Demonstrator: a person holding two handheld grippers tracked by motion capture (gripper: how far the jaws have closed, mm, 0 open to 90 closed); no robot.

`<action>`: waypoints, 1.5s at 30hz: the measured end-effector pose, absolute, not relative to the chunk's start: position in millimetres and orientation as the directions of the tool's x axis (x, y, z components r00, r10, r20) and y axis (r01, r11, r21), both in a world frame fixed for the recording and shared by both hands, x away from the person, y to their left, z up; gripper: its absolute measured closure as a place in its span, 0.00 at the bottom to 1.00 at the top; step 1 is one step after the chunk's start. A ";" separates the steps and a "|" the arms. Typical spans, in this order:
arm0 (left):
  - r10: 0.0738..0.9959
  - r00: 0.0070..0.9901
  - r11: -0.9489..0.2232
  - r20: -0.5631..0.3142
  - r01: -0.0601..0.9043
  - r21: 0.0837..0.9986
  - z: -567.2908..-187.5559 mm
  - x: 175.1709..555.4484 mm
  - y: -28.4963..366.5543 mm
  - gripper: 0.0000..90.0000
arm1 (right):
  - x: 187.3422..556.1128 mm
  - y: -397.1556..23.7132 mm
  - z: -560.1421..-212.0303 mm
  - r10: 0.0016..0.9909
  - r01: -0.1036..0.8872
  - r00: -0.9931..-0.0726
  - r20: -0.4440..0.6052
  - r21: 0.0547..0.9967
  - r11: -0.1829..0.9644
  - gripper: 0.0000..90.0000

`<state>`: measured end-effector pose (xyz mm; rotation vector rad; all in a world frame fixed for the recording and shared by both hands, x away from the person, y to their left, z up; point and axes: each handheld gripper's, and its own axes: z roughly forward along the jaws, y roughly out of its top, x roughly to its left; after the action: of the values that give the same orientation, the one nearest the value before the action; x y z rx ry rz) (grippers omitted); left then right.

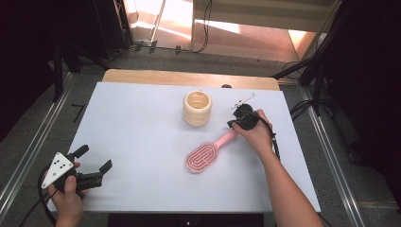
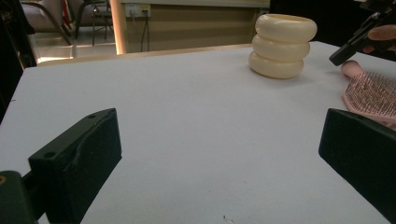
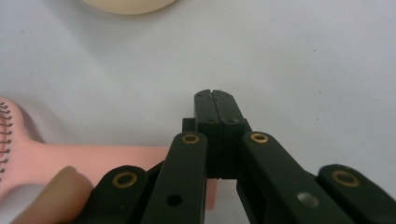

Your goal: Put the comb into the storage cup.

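Pink oval bristled hairbrush (image 1: 203, 157), ribbed cream cup (image 1: 197, 108)

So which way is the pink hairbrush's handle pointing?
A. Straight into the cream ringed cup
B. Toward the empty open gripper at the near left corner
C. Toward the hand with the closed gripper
C: the pink hairbrush lies on the white table with its handle running up to the right gripper, whose jaws are pressed together just above the handle's end.

Free room: bare white table top (image 1: 137, 137), left and centre.
Obstacles: cream ribbed ring-stacked cup (image 1: 197, 108); pink plastic hairbrush (image 1: 206, 154) just beside it.
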<state>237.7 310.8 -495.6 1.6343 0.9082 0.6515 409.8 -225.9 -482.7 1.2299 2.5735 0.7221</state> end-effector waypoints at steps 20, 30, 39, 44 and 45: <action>0.830 0.557 -0.113 -0.034 0.227 0.967 -495.5 237.3 310.5 0.00 | 398.3 -232.5 -482.9 0.763 0.682 -0.644 0.056 0.493 0.540 0.98; 0.826 0.563 -0.112 -0.034 0.223 0.968 -495.5 237.2 310.4 0.00 | 383.1 -234.9 -482.7 0.744 0.668 -0.666 0.052 0.486 0.564 0.98; 0.827 0.562 -0.115 -0.031 0.223 0.968 -495.4 237.1 310.2 0.00 | 366.1 -239.7 -483.8 0.732 0.662 -0.679 0.055 0.477 0.578 0.98; 0.827 0.562 -0.114 -0.032 0.223 0.968 -495.4 237.0 310.1 0.00 | 355.6 -244.3 -484.5 0.729 0.666 -0.681 0.070 0.473 0.576 0.98; 0.827 0.562 -0.116 -0.030 0.223 0.968 -495.4 237.0 310.0 0.00 | 351.6 -245.6 -485.5 0.720 0.664 -0.690 0.077 0.464 0.586 0.98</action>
<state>237.0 310.0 -495.4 1.6458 0.8963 0.6540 351.6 -245.6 -485.5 1.1786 2.6904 0.7122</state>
